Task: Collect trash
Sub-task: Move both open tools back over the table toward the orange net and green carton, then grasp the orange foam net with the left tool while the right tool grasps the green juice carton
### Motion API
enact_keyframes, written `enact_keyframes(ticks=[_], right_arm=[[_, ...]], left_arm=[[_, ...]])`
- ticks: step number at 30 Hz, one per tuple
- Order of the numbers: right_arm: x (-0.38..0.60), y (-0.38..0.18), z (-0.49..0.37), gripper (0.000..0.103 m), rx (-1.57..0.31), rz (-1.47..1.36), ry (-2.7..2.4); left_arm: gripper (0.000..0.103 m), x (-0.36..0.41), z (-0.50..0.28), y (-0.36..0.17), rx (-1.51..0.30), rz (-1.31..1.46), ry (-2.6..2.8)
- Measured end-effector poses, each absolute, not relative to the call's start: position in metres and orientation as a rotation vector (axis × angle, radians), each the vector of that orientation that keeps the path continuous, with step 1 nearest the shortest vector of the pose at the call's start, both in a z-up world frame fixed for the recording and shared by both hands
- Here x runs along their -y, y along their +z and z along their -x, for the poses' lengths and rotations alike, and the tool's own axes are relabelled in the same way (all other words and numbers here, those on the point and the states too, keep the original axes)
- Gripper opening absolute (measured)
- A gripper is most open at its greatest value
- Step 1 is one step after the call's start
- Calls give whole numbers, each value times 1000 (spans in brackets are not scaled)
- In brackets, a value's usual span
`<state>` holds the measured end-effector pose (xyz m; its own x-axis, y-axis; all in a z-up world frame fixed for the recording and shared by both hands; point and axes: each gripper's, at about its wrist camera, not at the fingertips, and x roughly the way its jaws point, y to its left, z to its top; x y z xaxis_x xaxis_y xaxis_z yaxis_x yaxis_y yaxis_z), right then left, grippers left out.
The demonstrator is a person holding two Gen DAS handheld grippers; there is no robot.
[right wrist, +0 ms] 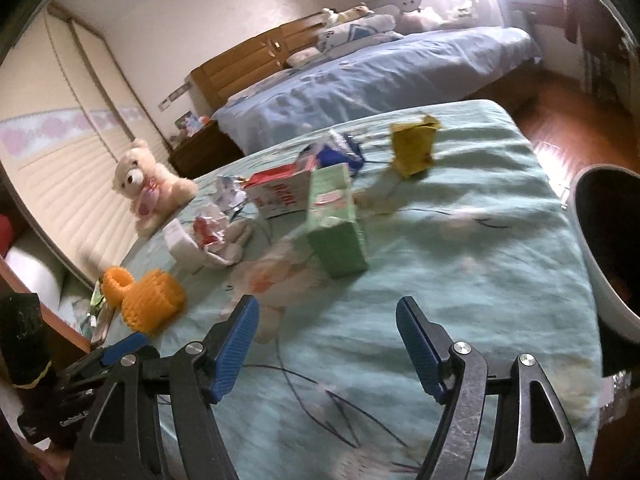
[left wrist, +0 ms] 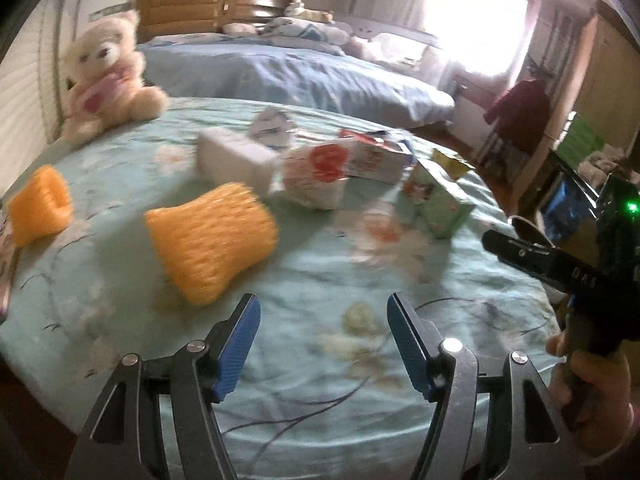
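A: Left gripper (left wrist: 323,322) status?
B: Fingers spread wide, blue pads bare, nothing between them. Poised above the floral bedspread (left wrist: 300,280), short of the trash pile.

A: Right gripper (right wrist: 327,326) status?
B: Same: fingers wide apart, pads empty. Also seen at the right edge of the left wrist view, gripped by a hand (left wrist: 588,380).

A: Trash location, referenced to the green carton (right wrist: 338,220)?
- Red-and-white carton (right wrist: 280,194): just behind and left of it, lying flat.
- Crumpled red-and-white wrapper (right wrist: 212,232): further left, beside a white box (right wrist: 180,246).
- Yellow carton (right wrist: 412,146): behind and right, standing upright, well apart.
- Blue-and-white packet (right wrist: 340,148): directly behind, blurred.
- Two orange foam net sleeves (right wrist: 154,298): left and nearer the camera, close to the bed edge.

A: Non-trash items?
B: Teddy bear (right wrist: 146,188) seated far left of the green carton, at the bedspread's back edge. Dark bin with pale rim (right wrist: 592,256) well to the right, past the bed edge. Second bed with blue cover (right wrist: 380,76) behind, across a gap.

A: Contact with any trash?
B: None. Both grippers clear of every item.
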<state>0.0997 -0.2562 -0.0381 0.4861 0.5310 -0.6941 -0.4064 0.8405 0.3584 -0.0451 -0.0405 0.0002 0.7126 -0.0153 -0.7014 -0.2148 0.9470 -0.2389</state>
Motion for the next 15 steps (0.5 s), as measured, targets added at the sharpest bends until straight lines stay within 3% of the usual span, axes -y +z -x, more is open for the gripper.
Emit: enact_keyframes(ticks=[15], right_arm=[[236,-48,-134,73,-900,-102,549]], left_arm=[[64,-4,31,-6,-780,343,232]])
